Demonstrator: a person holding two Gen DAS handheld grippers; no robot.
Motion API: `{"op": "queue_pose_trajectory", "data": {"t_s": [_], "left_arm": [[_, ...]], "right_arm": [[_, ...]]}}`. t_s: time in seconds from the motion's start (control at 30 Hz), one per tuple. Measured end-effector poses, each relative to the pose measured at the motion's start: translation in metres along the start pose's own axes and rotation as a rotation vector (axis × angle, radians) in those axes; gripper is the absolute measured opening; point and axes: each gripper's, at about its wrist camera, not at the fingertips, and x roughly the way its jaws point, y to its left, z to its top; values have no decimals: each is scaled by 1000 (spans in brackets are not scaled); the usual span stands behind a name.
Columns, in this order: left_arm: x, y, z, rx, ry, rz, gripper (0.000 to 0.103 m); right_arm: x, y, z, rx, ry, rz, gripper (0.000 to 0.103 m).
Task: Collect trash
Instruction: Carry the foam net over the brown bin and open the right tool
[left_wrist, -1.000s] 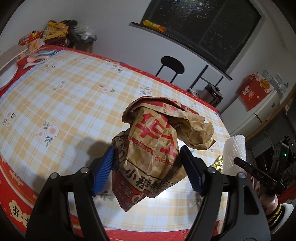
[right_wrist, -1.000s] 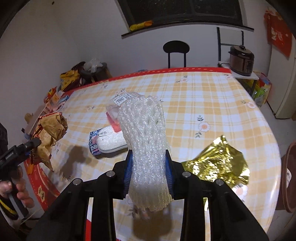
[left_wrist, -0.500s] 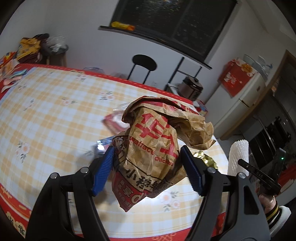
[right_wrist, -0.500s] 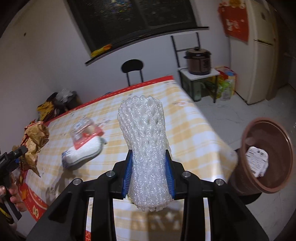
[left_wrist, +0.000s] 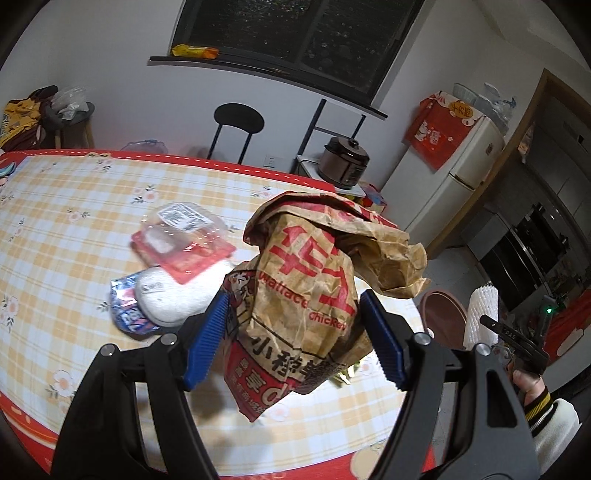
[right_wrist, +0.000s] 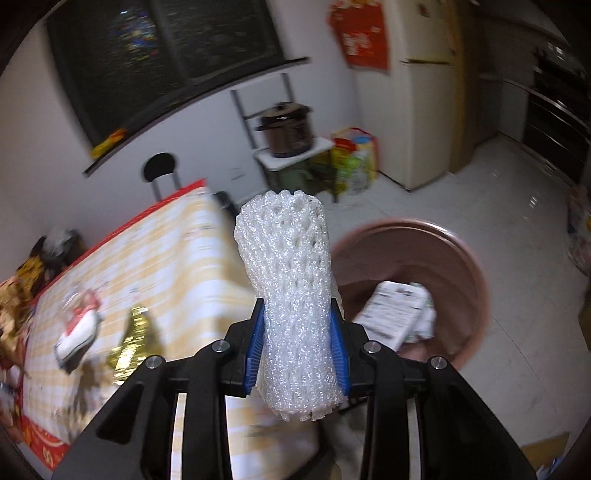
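Observation:
My left gripper (left_wrist: 295, 339) is shut on a crumpled brown paper food bag (left_wrist: 317, 295) with red print, held above the checked tablecloth (left_wrist: 74, 221). My right gripper (right_wrist: 297, 350) is shut on a white foam net sleeve (right_wrist: 291, 295), which stands up between the blue pads. In the right wrist view a brown trash bin (right_wrist: 461, 258) with white packaging inside sits on the floor just right of the sleeve. From the left wrist view the same bin (left_wrist: 441, 310) and the sleeve (left_wrist: 482, 314) show at the right, past the table's edge.
On the table lie a clear plastic box with a red base (left_wrist: 184, 236), a white wipes pack (left_wrist: 166, 299) and gold foil (right_wrist: 131, 347). A black chair (left_wrist: 238, 122), a cooker on a small stand (left_wrist: 343, 162) and a fridge (left_wrist: 443, 184) stand beyond.
Both grippers have swung right along the table with their loads. The right one now looks past the table's end, and the brown bin has grown large just right of the foam sleeve.

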Motion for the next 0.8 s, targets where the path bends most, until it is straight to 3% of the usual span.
{"op": "queue_pose_trajectory", "data": {"t_s": [0.17, 0.33, 0.6, 0.8], "left_arm": [[10, -24, -6, -14, 12, -13, 73], [18, -42, -12, -5, 23, -12, 73], [27, -66, -18, 12, 29, -24, 73], [38, -88, -17, 38, 39, -57, 73]], "right_arm": [[20, -47, 10, 7, 44, -68, 33], [40, -69, 19, 1, 75, -95, 37], [34, -79, 43, -22, 16, -123, 76], [10, -80, 53, -36, -39, -105, 89]]}}
